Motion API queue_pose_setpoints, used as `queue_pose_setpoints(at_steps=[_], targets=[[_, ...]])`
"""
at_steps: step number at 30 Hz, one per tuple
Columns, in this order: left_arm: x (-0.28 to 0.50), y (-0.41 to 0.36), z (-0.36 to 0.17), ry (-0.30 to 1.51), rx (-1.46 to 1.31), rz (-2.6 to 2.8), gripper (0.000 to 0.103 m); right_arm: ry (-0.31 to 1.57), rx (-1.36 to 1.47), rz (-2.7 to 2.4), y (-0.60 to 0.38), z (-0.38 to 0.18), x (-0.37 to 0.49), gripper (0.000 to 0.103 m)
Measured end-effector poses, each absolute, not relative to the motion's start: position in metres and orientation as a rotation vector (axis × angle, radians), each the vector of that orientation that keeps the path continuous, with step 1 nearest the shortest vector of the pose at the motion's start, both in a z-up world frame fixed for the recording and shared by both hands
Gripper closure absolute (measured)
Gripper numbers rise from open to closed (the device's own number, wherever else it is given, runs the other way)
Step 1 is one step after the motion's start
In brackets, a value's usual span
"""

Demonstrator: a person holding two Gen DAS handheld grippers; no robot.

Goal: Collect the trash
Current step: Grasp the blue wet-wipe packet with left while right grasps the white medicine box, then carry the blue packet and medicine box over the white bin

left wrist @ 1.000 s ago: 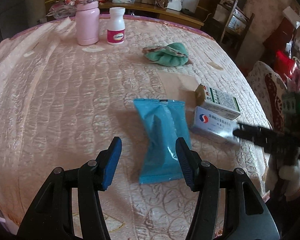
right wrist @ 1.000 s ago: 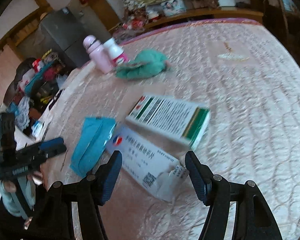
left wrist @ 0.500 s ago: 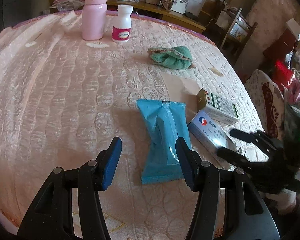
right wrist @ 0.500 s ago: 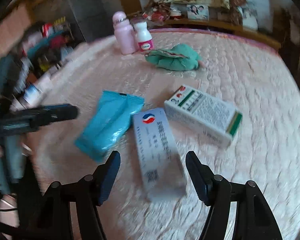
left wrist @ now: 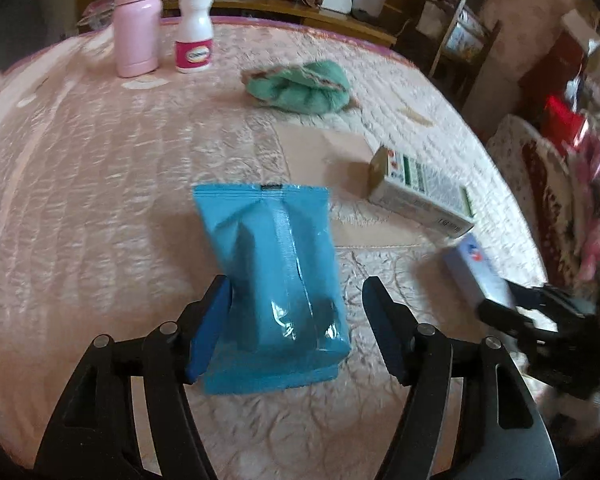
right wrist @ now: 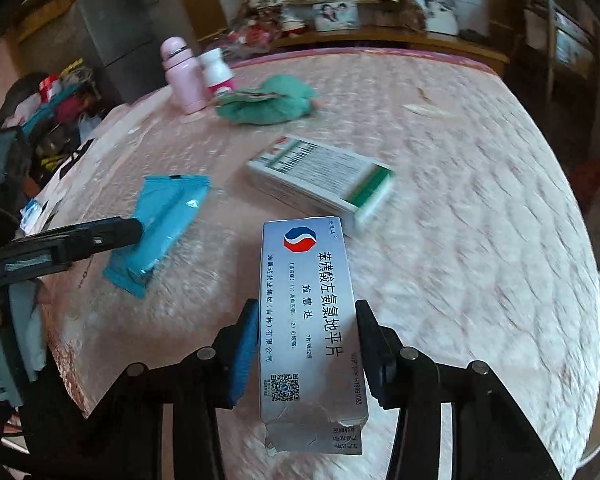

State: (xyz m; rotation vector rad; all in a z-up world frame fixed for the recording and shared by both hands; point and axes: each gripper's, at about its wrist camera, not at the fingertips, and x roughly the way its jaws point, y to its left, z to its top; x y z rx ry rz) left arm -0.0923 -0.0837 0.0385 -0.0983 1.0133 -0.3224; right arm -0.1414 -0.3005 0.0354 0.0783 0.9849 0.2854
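Ahead of the fingers a pink quilted bed (left wrist: 100, 168) runs to a wooden shelf (right wrist: 380, 38); a grey cabinet (right wrist: 112, 36) stands far left.

Two medicine boxes (right wrist: 308, 320) (right wrist: 324, 176), one blue packet (left wrist: 272, 280), two bottles (left wrist: 136, 20) (left wrist: 194, 34), and seemingly one green cloth (left wrist: 300, 88).

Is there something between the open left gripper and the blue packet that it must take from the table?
Nothing visible does. The blue packet already lies between the fingers of the left gripper, which are open on either side of it. The silver medicine box sits in the right gripper, off to the side, and the green-striped box lies farther back.
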Motion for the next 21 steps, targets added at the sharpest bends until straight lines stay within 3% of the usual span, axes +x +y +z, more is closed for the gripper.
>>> queue_pose_setpoints(at_steps=[4, 7, 11, 21], targets=[[-0.090, -0.094, 0.032, 1.002, -0.051, -0.272, 0.037, 0.977, 0.097, 0.273, -0.308, 0.035, -0.148, 0.058], [-0.092, -0.094, 0.032, 1.005, -0.062, -0.275, 0.051, 0.965, 0.093, 0.270, -0.310, 0.037, -0.153, 0.058], [-0.099, -0.095, 0.043, 0.994, -0.103, -0.297, 0.059, 0.929, 0.104, 0.267, -0.317, 0.048, -0.163, 0.058], [-0.129, -0.146, 0.086, 0.890, -0.065, -0.377, 0.059, 0.852, 0.141, 0.212, -0.347, 0.078, -0.186, 0.058]])
